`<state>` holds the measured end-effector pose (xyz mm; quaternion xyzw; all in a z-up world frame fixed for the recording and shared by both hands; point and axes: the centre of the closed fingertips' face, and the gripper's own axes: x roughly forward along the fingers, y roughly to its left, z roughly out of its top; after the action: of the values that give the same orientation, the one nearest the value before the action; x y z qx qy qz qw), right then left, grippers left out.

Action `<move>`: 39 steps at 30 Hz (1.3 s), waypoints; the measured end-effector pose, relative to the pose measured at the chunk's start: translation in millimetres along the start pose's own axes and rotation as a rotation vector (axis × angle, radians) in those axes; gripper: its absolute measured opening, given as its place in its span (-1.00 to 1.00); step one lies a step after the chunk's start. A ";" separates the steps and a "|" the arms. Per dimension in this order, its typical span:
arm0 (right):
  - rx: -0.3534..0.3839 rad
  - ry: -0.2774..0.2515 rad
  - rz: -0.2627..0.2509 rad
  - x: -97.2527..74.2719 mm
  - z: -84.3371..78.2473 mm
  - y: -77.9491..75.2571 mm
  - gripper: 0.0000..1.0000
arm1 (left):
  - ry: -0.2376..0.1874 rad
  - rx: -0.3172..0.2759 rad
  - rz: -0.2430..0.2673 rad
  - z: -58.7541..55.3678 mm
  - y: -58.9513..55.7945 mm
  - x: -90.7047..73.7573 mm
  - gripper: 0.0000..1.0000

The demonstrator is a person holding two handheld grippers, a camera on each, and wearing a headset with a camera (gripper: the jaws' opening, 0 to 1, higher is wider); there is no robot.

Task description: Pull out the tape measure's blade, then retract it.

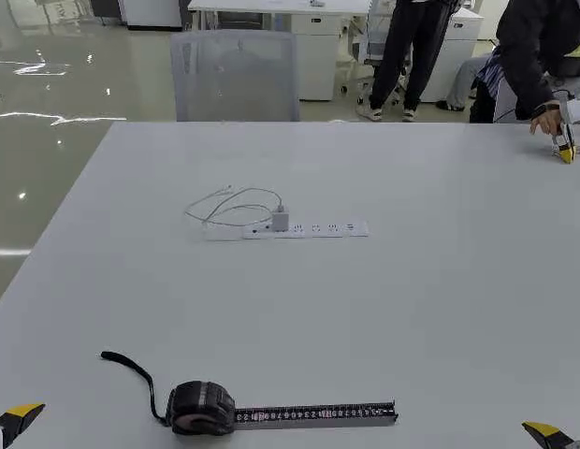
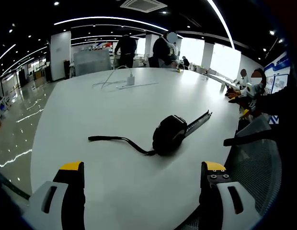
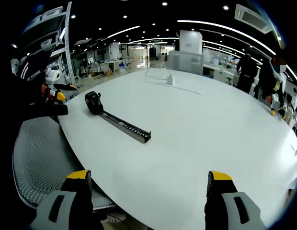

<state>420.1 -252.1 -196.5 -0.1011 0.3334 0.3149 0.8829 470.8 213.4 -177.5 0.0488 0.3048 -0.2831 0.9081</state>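
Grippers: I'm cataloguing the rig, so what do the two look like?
The left gripper and right gripper match: two black jaws capped with yellow tips, mounted on pale grey blocks with a dark slot in each.

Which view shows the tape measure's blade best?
The head view: the blade lies broadside, full length, markings visible. The right gripper view shows it whole but foreshortened; the left gripper view, a short stretch behind the case.

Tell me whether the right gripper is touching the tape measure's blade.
Apart. In the right gripper view, bare table lies between the right gripper and the blade.
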 end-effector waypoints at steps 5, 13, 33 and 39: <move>-0.017 0.008 -0.004 -1.2 -0.1 0.2 0.98 | 0.030 0.037 -0.004 -3.1 -4.8 3.4 0.98; -0.093 0.082 0.017 1.8 -4.8 -2.7 0.98 | 0.021 -0.036 0.021 10.7 -9.1 12.2 0.98; -0.286 0.167 0.141 32.3 31.8 -6.2 0.98 | -0.038 -0.116 0.051 57.4 -39.8 60.6 0.98; -0.336 0.198 0.181 43.8 35.6 -8.6 0.98 | -0.034 -0.126 0.069 59.3 -47.4 73.0 0.98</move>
<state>469.5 -223.6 -198.4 -0.2469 0.3690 0.4326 0.7847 524.0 122.9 -167.9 -0.0027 0.3046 -0.2328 0.9236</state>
